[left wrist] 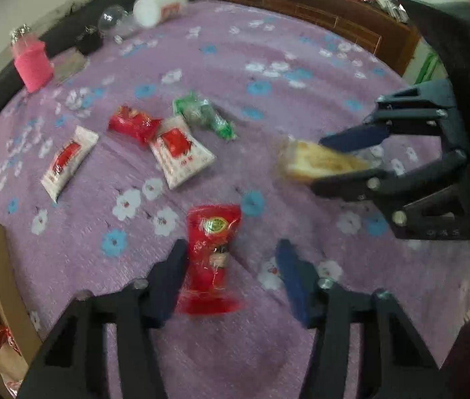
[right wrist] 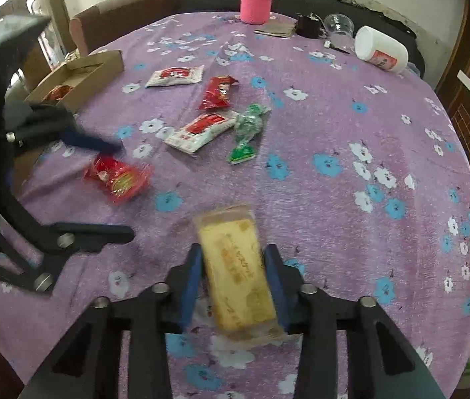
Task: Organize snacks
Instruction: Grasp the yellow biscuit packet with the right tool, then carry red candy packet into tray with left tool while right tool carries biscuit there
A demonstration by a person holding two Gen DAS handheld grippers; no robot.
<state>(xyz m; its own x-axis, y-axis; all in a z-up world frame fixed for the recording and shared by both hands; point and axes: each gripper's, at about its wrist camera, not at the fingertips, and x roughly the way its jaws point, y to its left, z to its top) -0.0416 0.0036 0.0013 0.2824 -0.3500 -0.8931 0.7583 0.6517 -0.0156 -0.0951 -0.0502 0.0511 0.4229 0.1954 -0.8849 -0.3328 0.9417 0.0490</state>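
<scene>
Right now both claws point down at a round worktop (right wrist: 351,139) w/ a purple flowered cloth. The left claw (left wrist: 231,259) straddles a red plastic snack packet (left wrist: 211,256) lying on the cloth: its left finger touches the packet's edge, while the right finger stands clear, w/ bare cloth between it & the packet. So the left claw counts as not gripping yet. From the right wrist view the same packet (right wrist: 118,179) sits between the left claw's two fingers.

The right claw (right wrist: 233,276) has a yellow cake in clear wrapper (right wrist: 238,272) between its blue pads; both pads press its long sides, so it grips the cake. From the left wrist view the cake (left wrist: 321,163) shows pinched in the right claw (left wrist: 334,163) just above or on the cloth, cannot tell which.

Mid-worktop lie more snacks: two white sachets w/ red print (right wrist: 198,129) (right wrist: 175,76), a small red packet (right wrist: 216,93) & a green-wrapped sweet (right wrist: 248,129). The sweet touches the nearer white sachet.

At the left edge sits an open cardboard box (right wrist: 102,63) w/ a red packet inside. At the far side: a pink knitted-sleeve flask (right wrist: 256,1), a clear plastic cup (right wrist: 338,25) & a white plastic jar on its side (right wrist: 381,55).
</scene>
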